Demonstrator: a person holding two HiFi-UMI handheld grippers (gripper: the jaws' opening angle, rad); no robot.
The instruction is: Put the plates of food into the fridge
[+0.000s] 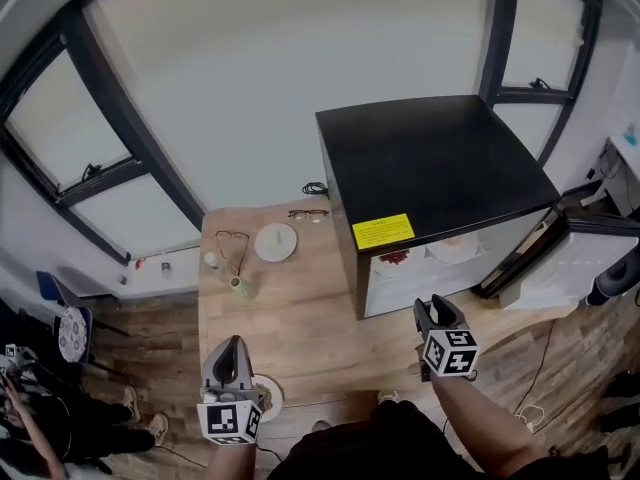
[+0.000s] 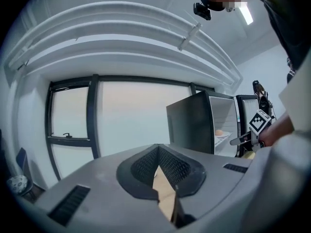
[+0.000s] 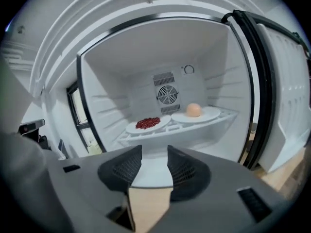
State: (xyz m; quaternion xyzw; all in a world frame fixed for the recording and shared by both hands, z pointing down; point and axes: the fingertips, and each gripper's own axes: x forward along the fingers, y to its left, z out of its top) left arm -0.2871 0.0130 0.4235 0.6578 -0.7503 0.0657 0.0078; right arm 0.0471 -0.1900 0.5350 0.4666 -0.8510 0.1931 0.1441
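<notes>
A black fridge point(image 1: 430, 168) stands on the wooden table point(image 1: 300, 318) with its door point(image 1: 570, 258) swung open to the right. On its white shelf point(image 3: 204, 123) lie a plate of red food point(image 3: 148, 124) and a plate with a round orange piece point(image 3: 195, 111). My right gripper point(image 3: 154, 152) faces the fridge opening from a short way off, open, with nothing between its fingers. An empty-looking white plate point(image 1: 275, 241) lies at the table's far side. My left gripper point(image 1: 233, 344) hovers at the near left edge, shut, beside a partly hidden plate point(image 1: 270, 396).
Glasses point(image 1: 308, 214), a looped cable point(image 1: 232, 243), a small green cup point(image 1: 238, 286) and a small white object point(image 1: 211, 260) lie on the table's far left. Windows are behind. A person stands at the lower left on the wooden floor point(image 1: 150, 368).
</notes>
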